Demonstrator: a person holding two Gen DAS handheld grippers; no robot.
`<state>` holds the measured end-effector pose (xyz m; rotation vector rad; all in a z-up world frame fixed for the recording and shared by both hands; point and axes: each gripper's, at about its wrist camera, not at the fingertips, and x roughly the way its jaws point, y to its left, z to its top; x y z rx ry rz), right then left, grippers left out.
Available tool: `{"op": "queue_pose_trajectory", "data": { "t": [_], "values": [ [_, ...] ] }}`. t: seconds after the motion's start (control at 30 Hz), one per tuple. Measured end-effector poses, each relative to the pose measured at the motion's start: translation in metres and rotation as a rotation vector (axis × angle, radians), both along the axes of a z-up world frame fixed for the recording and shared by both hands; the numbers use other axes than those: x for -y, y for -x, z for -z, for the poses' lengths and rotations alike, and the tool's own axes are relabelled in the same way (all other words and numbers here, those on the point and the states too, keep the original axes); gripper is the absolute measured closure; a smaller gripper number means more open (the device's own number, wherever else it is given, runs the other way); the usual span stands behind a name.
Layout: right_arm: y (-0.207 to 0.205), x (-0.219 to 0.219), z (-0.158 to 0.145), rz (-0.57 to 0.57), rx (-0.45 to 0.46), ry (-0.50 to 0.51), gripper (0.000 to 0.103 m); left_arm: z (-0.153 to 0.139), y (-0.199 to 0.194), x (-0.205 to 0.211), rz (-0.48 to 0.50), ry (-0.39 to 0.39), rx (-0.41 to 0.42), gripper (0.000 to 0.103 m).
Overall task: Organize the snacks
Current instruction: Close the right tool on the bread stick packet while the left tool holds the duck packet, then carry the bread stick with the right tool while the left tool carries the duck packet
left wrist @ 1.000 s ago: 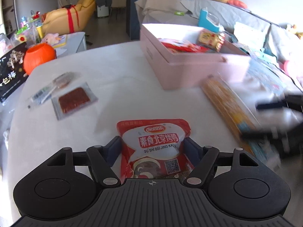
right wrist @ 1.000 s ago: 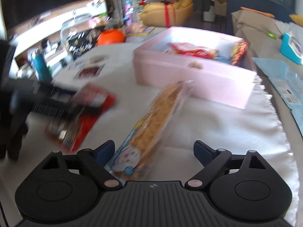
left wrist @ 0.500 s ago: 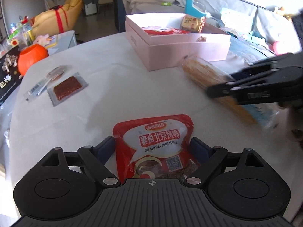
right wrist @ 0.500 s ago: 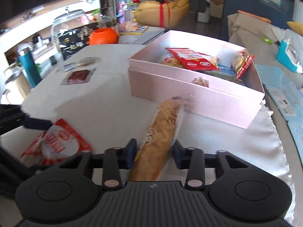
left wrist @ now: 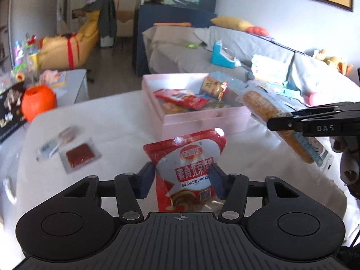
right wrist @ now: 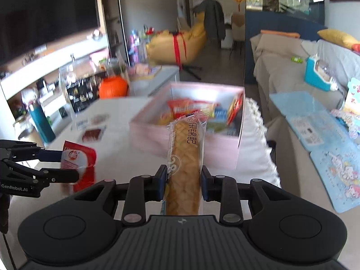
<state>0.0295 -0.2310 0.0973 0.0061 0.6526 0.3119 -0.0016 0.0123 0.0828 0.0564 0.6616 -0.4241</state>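
My left gripper (left wrist: 182, 181) is shut on a red and white snack pouch (left wrist: 187, 164) and holds it above the white table, short of the pink box (left wrist: 202, 121). My right gripper (right wrist: 182, 185) is shut on a long bread stick packet (right wrist: 185, 157) that points at the pink box (right wrist: 186, 144). The box is open and holds several snack packs (left wrist: 180, 97). The right gripper (left wrist: 279, 122) with the bread packet (left wrist: 267, 112) shows at the right of the left wrist view. The left gripper (right wrist: 67, 164) with the pouch (right wrist: 77, 157) shows at the left of the right wrist view.
A small flat red snack pack (left wrist: 79, 157) and a clear wrapped snack (left wrist: 58, 141) lie on the table at the left. An orange pumpkin pot (left wrist: 38, 102) stands at the table's far left corner. A grey sofa (left wrist: 225, 54) with clutter lies beyond the box.
Both grippers have lifted their packets off the table and moved toward the pink box. The right gripper closed on the bread packet; the left closed on the pouch.
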Motion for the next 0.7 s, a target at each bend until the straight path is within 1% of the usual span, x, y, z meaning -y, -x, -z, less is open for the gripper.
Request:
{"op": "queue_pose_trajectory", "data": {
  "t": [0.03,0.1,0.17,0.27,0.4,0.47,0.5,0.53,0.6,0.67,0.7],
  "values": [
    [0.0,0.001,-0.001,0.004,0.006,-0.003,0.074,0.001,-0.002,0.002,0.005,-0.011,-0.006,0.1],
    [0.0,0.001,0.001,0.0,-0.003,-0.015,0.074,0.008,-0.009,0.006,0.021,-0.003,-0.054,0.092],
    [-0.002,0.0,0.012,-0.009,-0.033,-0.021,0.074,0.02,-0.019,0.012,0.015,0.009,-0.09,0.09],
    [-0.008,-0.003,0.03,0.012,-0.088,-0.009,0.074,0.036,-0.031,0.021,0.005,-0.011,-0.149,0.088],
    [-0.007,-0.004,0.049,0.056,-0.1,0.041,0.073,0.034,-0.028,0.039,0.043,-0.052,-0.111,0.083],
    [-0.005,-0.002,0.057,0.072,-0.102,0.061,0.071,0.032,-0.028,0.051,0.071,-0.09,-0.092,0.082],
    [-0.005,-0.002,0.061,0.076,-0.104,0.061,0.067,0.033,-0.029,0.059,0.083,-0.125,-0.083,0.081],
    [-0.004,0.0,0.064,0.078,-0.105,0.052,0.065,0.034,-0.03,0.066,0.088,-0.16,-0.078,0.081],
    [-0.005,0.003,0.07,0.09,-0.116,0.036,0.057,0.039,-0.033,0.081,0.104,-0.238,-0.078,0.081],
    [-0.006,0.008,0.076,0.107,-0.127,0.021,0.056,0.041,-0.031,0.088,0.128,-0.254,-0.072,0.081],
    [-0.006,0.01,0.078,0.114,-0.132,0.012,0.055,0.042,-0.032,0.091,0.143,-0.255,-0.082,0.08]
  ]
}}
